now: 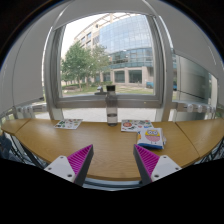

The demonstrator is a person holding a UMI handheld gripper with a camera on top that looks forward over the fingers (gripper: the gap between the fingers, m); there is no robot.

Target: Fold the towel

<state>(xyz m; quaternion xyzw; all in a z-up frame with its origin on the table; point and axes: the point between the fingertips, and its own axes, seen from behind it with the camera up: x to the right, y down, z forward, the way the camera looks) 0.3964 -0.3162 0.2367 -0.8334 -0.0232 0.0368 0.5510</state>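
Observation:
My gripper [113,162] is open, its two fingers with magenta pads [80,160] spread wide apart and nothing between them. It hovers above a wooden table [105,140]. No towel shows in this view.
Magazines or booklets lie at the table's far edge: one at the left [68,124], one nearer the middle [132,125] and a colourful one at the right [151,137]. A small dark object [111,103] stands on the sill before a large window. Dark chairs [12,148] flank the table.

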